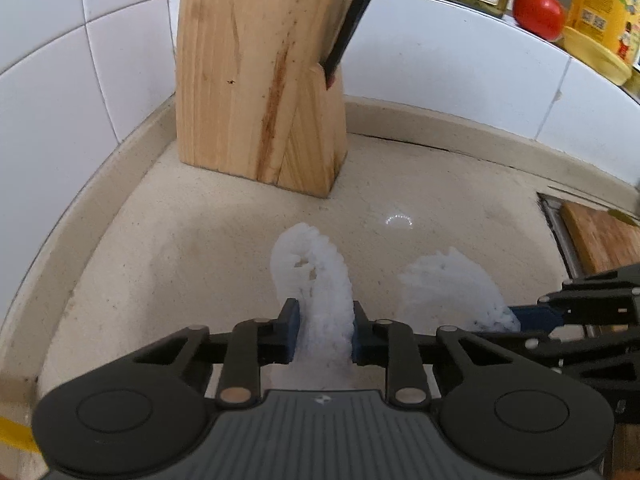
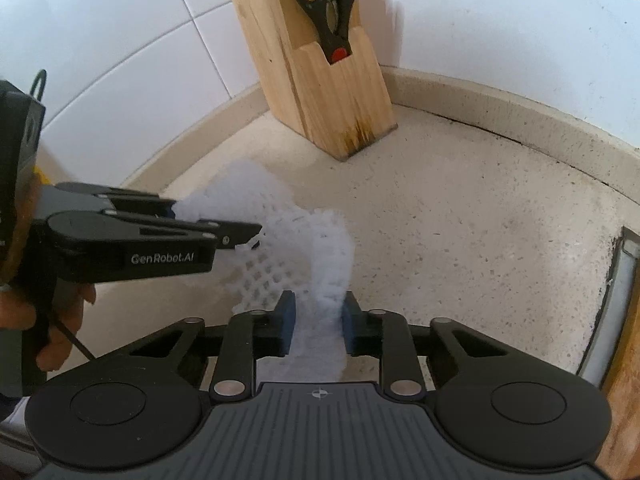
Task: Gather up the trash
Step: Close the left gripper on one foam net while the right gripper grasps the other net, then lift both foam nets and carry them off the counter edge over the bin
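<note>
Pinching foam net [image 1: 320, 280], counter [image 1: 460, 208] open rightward

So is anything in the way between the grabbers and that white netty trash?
No, nothing visible. The left gripper is already pinching one white foam net, and the right gripper is pinching the other foam net. The wooden knife block stands farther back by the wall.

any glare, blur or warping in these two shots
Left wrist: a small ring of glare on the counter; the foam net is blown out and soft; the tile lines and counter edge bow from the fisheye. Right wrist: the knife block leans and curves, the net is slightly blurred, no glare spot.
</note>
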`<state>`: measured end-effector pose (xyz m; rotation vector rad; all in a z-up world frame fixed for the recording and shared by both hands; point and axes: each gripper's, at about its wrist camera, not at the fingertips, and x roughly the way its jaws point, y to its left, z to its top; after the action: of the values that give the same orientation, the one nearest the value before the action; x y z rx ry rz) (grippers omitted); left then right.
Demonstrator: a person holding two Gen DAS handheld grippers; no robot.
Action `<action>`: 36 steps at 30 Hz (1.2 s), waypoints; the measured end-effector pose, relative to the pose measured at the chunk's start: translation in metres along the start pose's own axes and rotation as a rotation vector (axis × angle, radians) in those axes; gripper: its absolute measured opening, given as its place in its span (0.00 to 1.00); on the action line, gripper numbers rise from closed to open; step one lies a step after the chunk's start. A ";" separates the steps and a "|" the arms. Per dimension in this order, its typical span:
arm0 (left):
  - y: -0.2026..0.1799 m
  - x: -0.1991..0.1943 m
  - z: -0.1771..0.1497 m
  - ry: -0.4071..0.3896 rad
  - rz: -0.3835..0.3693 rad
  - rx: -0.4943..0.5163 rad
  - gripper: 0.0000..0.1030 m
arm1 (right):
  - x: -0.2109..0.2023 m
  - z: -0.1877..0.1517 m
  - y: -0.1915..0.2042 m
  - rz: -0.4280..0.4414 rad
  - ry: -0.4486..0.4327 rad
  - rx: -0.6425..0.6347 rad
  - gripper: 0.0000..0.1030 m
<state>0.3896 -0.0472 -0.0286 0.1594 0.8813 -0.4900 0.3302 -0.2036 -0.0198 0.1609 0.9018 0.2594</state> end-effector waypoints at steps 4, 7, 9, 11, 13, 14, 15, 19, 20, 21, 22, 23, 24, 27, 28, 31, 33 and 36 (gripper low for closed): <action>-0.003 -0.015 -0.011 0.004 -0.014 -0.010 0.18 | -0.012 -0.009 0.004 0.010 -0.004 0.010 0.24; -0.007 -0.028 -0.018 0.002 -0.012 -0.020 0.18 | -0.022 -0.016 0.007 0.022 -0.005 0.019 0.23; -0.010 -0.037 -0.023 0.003 -0.020 -0.029 0.18 | -0.028 -0.020 0.008 0.027 -0.007 0.022 0.23; -0.014 -0.047 -0.031 0.003 -0.026 -0.034 0.18 | -0.034 -0.026 0.009 0.040 -0.004 0.030 0.23; -0.020 -0.054 -0.042 0.013 -0.023 -0.023 0.18 | -0.037 -0.034 0.011 0.054 0.009 0.032 0.23; -0.023 -0.057 -0.047 0.021 -0.016 -0.015 0.18 | -0.038 -0.039 0.013 0.051 0.017 0.019 0.23; -0.025 -0.058 -0.053 0.032 -0.007 -0.002 0.18 | -0.037 -0.044 0.015 0.049 0.025 0.009 0.24; -0.027 -0.059 -0.070 0.069 0.026 -0.002 0.26 | -0.036 -0.055 0.017 0.039 0.042 -0.011 0.41; -0.027 -0.059 -0.072 0.069 0.030 -0.012 0.30 | -0.036 -0.057 0.018 0.036 0.044 -0.023 0.54; -0.026 -0.060 -0.073 0.063 0.041 -0.024 0.40 | -0.037 -0.058 0.019 0.035 0.039 -0.034 0.70; -0.026 -0.061 -0.074 0.055 0.057 -0.033 0.47 | -0.038 -0.060 0.021 0.032 0.031 -0.041 0.76; -0.026 -0.062 -0.074 0.045 0.074 -0.036 0.50 | -0.039 -0.060 0.022 0.036 0.027 -0.054 0.79; -0.027 -0.063 -0.075 0.032 0.090 -0.035 0.56 | -0.039 -0.061 0.023 0.041 0.024 -0.060 0.80; -0.031 -0.062 -0.078 0.009 0.126 -0.019 0.62 | -0.035 -0.061 0.023 0.061 0.024 -0.062 0.83; -0.033 -0.061 -0.080 0.006 0.133 -0.013 0.62 | -0.032 -0.062 0.023 0.063 0.027 -0.069 0.83; -0.037 -0.054 -0.084 0.003 0.146 -0.008 0.48 | -0.025 -0.067 0.025 0.044 0.033 -0.101 0.64; -0.037 -0.053 -0.086 0.016 0.125 -0.040 0.31 | -0.024 -0.069 0.024 0.049 0.036 -0.093 0.47; -0.041 -0.061 -0.090 0.009 0.127 -0.045 0.18 | -0.029 -0.072 0.025 0.057 0.031 -0.071 0.35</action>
<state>0.2749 -0.0322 -0.0363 0.1753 0.8843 -0.3514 0.2523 -0.1864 -0.0355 0.1170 0.9179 0.3475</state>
